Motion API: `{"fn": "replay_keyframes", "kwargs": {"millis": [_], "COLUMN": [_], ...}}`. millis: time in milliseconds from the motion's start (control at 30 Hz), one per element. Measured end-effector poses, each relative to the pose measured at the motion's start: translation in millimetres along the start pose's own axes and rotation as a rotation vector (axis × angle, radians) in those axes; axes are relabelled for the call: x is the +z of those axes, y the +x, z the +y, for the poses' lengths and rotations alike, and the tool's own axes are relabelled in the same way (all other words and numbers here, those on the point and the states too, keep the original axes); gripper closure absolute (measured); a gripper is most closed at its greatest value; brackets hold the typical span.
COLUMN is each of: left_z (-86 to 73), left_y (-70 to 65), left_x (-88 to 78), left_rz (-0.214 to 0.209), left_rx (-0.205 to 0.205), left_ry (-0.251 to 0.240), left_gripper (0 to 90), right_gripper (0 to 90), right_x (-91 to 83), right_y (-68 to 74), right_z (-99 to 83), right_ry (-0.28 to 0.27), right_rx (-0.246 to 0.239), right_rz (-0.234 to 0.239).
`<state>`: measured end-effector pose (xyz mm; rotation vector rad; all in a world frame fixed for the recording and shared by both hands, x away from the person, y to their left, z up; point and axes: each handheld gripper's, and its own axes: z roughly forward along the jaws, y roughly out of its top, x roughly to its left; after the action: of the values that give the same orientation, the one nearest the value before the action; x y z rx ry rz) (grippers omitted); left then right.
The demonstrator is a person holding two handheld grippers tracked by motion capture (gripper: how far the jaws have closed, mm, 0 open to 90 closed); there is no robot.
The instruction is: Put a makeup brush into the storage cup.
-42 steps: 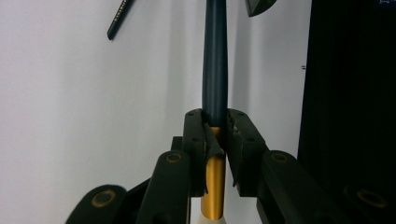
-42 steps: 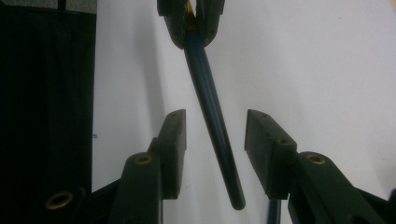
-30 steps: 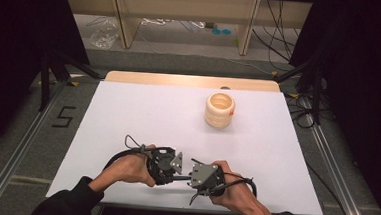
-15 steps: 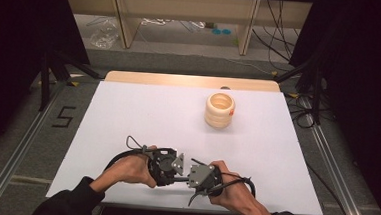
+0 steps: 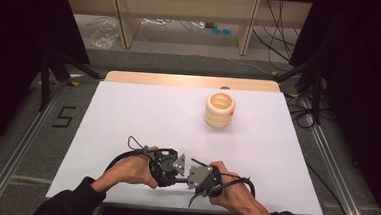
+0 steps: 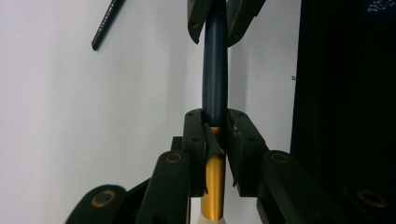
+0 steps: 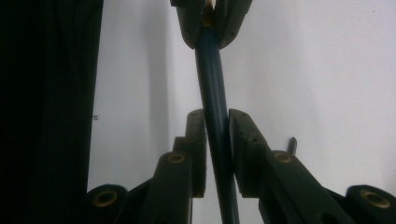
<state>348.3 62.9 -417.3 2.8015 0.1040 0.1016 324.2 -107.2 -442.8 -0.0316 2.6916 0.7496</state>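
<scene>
While both hand-held grippers, left (image 5: 174, 167) and right (image 5: 190, 173), pinch one pen (image 6: 215, 70) end to end over the near tabletop (image 5: 143, 114), right just closing: skewed pull could slip it free.

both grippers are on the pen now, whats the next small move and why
Probably pull the two apart along the pen's axis, to slide the dark blue cap off. The left hand-held gripper clamps where blue meets gold, and the right hand-held gripper, whose jaws have just been closing, now pinches the blue shaft.
</scene>
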Motion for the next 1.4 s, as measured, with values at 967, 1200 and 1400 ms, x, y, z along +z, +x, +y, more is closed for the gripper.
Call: {"fn": "replay_keyframes", "kwargs": {"millis": [967,1200,1400], "left_z": [-2.6,-9.7,-13.2], "left_y": [5.1,11.1,11.8], "left_x": [-7.4,-8.4,-4.4], "left_rz": [-0.013,0.002,0.007], "left_rx": [-0.034,-0.027,-0.022], "left_ry": [-0.07,-0.079,-0.092], "left_gripper": [76.1,69.9,65.6], "right_gripper": [81.4,81.5,81.6], "right_x": [-3.2,-6.1,-12.6], "right_y": [0.2,-0.9,-2.3], "right_z": [-1.9,-3.5,-1.2], "right_ry": [-0.011,-0.018,-0.042], "right_rx": [-0.054,-0.06,-0.051], "right_rz": [-0.013,-0.029,-0.038]}}
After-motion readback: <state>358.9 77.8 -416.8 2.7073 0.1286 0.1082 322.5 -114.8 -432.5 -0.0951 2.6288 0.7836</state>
